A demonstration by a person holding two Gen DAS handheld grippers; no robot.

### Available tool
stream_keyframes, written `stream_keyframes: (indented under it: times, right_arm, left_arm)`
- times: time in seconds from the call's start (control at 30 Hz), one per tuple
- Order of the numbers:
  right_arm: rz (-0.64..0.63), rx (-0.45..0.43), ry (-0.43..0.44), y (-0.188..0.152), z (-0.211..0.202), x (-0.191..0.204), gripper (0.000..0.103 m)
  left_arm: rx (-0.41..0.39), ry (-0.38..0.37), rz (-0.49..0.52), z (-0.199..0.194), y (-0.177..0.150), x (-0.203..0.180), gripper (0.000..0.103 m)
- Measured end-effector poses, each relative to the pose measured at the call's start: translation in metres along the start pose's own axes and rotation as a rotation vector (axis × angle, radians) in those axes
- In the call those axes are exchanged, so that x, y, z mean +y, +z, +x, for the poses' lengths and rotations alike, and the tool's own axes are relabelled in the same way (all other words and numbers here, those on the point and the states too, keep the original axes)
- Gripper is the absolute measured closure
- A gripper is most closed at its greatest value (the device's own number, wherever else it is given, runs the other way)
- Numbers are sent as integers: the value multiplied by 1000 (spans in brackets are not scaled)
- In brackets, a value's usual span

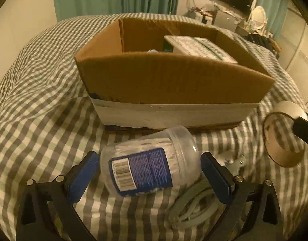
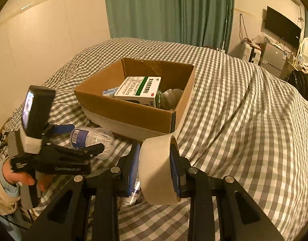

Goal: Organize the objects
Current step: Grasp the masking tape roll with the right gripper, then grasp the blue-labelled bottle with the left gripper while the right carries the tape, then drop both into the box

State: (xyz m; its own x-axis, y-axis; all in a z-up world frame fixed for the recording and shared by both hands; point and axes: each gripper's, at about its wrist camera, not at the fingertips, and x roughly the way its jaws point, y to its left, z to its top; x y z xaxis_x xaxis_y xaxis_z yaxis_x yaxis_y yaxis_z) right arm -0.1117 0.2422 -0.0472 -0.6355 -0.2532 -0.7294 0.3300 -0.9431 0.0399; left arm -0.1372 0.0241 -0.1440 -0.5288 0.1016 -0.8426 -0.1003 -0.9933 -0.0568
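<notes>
Tape roll [image 2: 157,169] clamped in right tool [image 2: 155,172]

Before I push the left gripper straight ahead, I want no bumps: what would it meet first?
The left gripper already straddles the plastic jar lying on the bedspread, so it meets that first. Right behind stands the cardboard box.

My bed [image 2: 244,104], under a grey-and-white checked cover, carried an open cardboard box [image 2: 134,114]. Just before the box a clear plastic jar [image 1: 148,166] lay on its side, with grey scissors [image 1: 194,210] beside it.
</notes>
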Motion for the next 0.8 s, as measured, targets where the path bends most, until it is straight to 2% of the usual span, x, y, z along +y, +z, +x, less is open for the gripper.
stream_keyframes:
  times: [0.1, 0.17, 0.27, 0.47, 0.63, 0.8]
  right_arm:
    - [8, 0, 5, -4, 2, -3, 75]
    - [13, -2, 7, -5, 3, -4, 75]
    - [19, -13, 2, -4, -1, -5, 75]
    - [-2, -44, -19, 6, -14, -2, 75]
    - [-33, -107, -61, 34, -31, 3, 75]
    - [-1, -199, -36, 85, -41, 4, 75]
  left_arm:
    - [20, 17, -11, 11, 0, -1, 0]
    - [21, 2, -11, 15, -1, 0, 0]
    - [32, -17, -1, 14, -3, -1, 7]
    - [15, -48, 18, -15, -7, 3, 8]
    - [-56, -113, 11, -71, -8, 13, 8]
    - [-221, -152, 42, -130, 27, 9, 9]
